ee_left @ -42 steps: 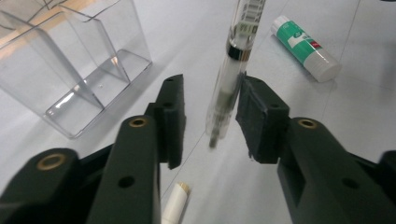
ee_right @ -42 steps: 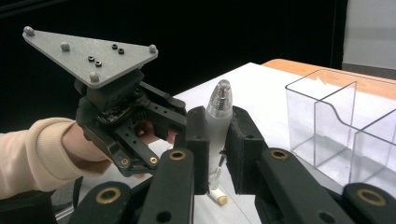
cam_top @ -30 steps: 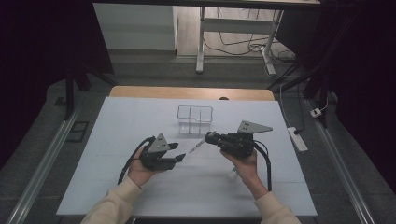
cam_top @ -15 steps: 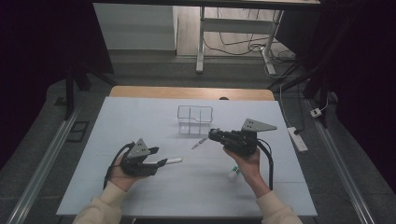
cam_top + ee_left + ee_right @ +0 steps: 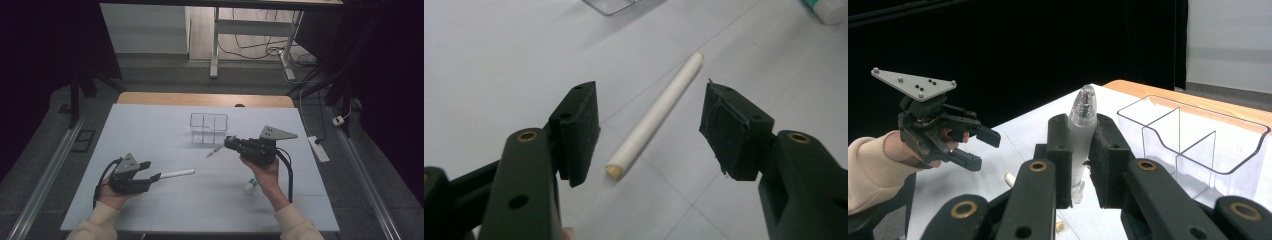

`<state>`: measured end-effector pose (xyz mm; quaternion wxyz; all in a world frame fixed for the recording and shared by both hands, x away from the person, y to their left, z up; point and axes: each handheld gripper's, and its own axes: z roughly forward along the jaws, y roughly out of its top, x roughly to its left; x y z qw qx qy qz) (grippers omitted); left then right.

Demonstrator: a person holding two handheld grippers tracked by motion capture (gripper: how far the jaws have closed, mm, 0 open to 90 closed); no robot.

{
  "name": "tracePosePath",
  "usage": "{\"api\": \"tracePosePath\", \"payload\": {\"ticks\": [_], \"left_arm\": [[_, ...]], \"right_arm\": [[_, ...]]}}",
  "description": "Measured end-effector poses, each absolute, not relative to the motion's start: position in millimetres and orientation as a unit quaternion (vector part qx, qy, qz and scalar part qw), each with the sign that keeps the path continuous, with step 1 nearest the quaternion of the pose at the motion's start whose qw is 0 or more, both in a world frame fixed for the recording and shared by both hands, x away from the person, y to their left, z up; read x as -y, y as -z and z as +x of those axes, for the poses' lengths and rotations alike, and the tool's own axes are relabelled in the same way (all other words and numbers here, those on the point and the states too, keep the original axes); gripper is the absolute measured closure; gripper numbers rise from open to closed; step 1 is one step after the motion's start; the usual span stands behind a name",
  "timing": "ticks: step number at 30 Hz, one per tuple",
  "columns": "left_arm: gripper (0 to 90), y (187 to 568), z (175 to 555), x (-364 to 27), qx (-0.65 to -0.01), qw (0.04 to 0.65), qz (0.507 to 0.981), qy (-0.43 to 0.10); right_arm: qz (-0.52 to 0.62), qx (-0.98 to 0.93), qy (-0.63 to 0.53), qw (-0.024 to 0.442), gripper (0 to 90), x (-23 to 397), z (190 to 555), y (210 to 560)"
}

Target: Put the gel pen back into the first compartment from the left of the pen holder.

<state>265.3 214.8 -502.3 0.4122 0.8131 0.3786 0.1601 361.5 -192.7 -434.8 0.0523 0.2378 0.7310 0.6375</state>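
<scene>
My left gripper (image 5: 150, 177) sits low over the near left part of the surface (image 5: 150, 130), and its jaws have just been opening. They now stand apart and released, with the white cap (image 5: 177, 173) lying flat on the surface between them and touching neither pad. In the left gripper view the cap (image 5: 659, 112) runs away from me at a slant, its open end nearest the left pad, its far end pointing toward the clear box.

My right gripper (image 5: 229, 142) is held up above the middle of the surface, jaws clenched on the pen body (image 5: 215, 150), which sticks out from them toward the left and slightly down. In the right gripper view the frosted pen body (image 5: 1080, 130) is pinched between the two pads, its clear tip (image 5: 1086, 100) rising past them. The pen body and the cap are well apart.

The clear box (image 5: 209, 128), split into compartments, stands on the surface just behind the right gripper. A small white tube with a green end (image 5: 250, 186) lies on the surface near my right wrist. In the right gripper view I can see the left gripper (image 5: 980, 145) farther off, jaws parted.
</scene>
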Motion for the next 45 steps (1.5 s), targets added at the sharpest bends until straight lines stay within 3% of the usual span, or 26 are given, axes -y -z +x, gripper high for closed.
{"api": "tracePosePath", "payload": {"ticks": [45], "left_arm": [[38.1,505.3,268.0,-222.4,-0.382,0.415,0.812,-0.148]], "right_arm": [[0.246,-0.702,-0.663,0.085,78.8,175.8,396.2,389.0]]}}
